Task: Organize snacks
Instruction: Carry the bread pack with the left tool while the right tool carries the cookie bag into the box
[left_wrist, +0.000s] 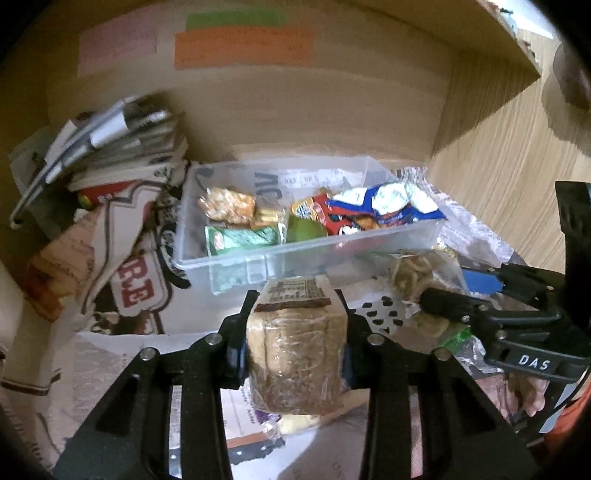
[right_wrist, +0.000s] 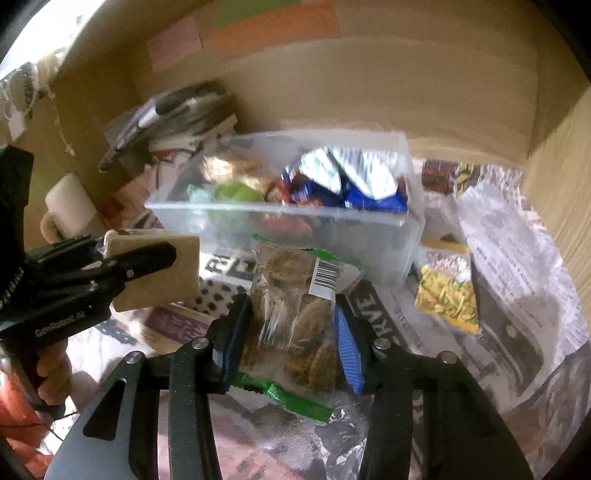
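A clear plastic bin (left_wrist: 229, 258) (right_wrist: 391, 258) holds several snack packs, among them a blue and white bag (left_wrist: 388, 206) (right_wrist: 354, 181) and a green pack (left_wrist: 243, 238). My left gripper (left_wrist: 295, 314) is shut on a brown wrapped snack block (left_wrist: 295, 354), held just in front of the bin; it also shows in the right wrist view (right_wrist: 159, 269). My right gripper (right_wrist: 291, 314) is shut on a clear, green-edged pack of cookies (right_wrist: 295, 314), held in front of the bin. The right gripper (left_wrist: 461, 299) shows at the right of the left wrist view.
Newspaper (right_wrist: 517, 258) covers the shelf floor. A yellow snack bag (right_wrist: 447, 295) lies right of the bin. A stack of papers and magazines (left_wrist: 110, 147) sits at back left. Wooden walls (left_wrist: 498, 166) close the back and right. Coloured sticky notes (left_wrist: 243, 48) are on the back wall.
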